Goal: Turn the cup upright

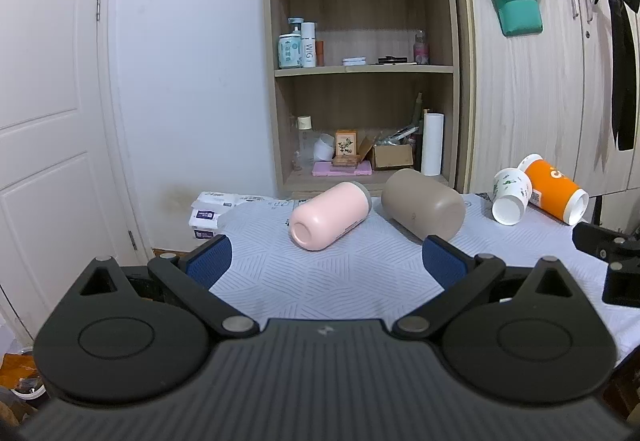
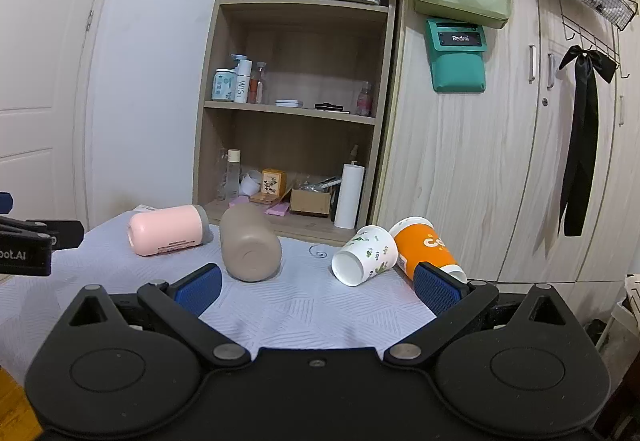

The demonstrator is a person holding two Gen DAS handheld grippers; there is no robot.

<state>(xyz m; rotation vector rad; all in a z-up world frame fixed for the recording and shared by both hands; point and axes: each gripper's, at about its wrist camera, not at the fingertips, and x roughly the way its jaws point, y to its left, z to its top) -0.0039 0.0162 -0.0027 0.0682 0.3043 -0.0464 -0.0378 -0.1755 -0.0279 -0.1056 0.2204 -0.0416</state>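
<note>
Several cups lie on their sides on the table. A pink cup [image 1: 330, 216] [image 2: 168, 229] lies at the left, a taupe cup [image 1: 423, 203] [image 2: 249, 244] beside it. A white leaf-print paper cup [image 1: 510, 201] [image 2: 365, 255] and an orange paper cup [image 1: 554, 188] [image 2: 424, 247] lie at the right. My left gripper [image 1: 326, 261] is open and empty, just short of the pink cup. My right gripper [image 2: 318, 289] is open and empty, in front of the taupe and white cups.
A pale patterned cloth [image 1: 320, 281] [image 2: 312, 305] covers the table. A wooden shelf unit [image 1: 364, 81] with bottles and boxes stands behind it, a wardrobe [image 2: 500, 161] to the right. Tissue packs [image 1: 208, 215] lie at the table's far left. The other gripper shows at each view's edge.
</note>
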